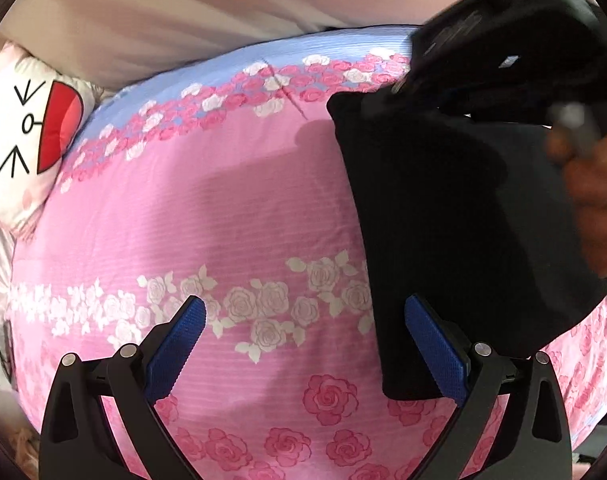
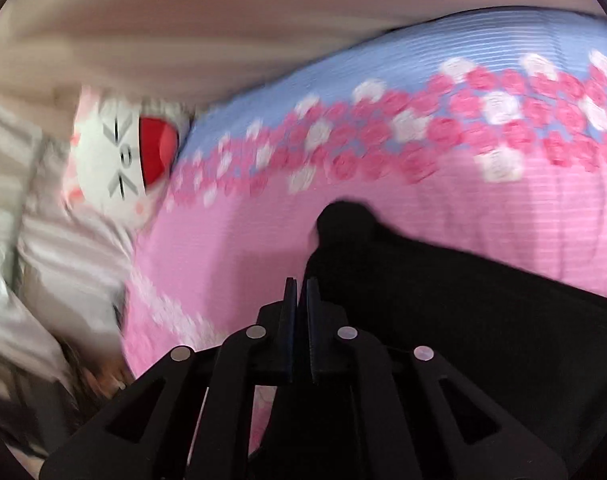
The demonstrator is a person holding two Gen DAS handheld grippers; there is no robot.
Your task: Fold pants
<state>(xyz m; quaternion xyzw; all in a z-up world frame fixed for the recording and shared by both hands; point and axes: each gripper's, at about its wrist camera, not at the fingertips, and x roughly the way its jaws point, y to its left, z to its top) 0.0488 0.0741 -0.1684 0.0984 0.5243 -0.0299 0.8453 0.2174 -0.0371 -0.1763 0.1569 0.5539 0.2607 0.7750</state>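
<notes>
Black pants (image 1: 443, 216) beside wide-open left gripper (image 1: 303, 344); right gripper (image 2: 301, 292) closed, empty.

Both cameras ride on hand-held grippers and look forward along their fingers, tilted steeply down at a pink rose-print bedspread (image 1: 231, 208) from close above. The left wrist view has the black pants (image 1: 455, 240) at the right of its frame; the blurred right wrist view has them at lower right. Both share the bedspread's blue band at the top and a cartoon-face pillow (image 2: 123, 156) at the left.
</notes>
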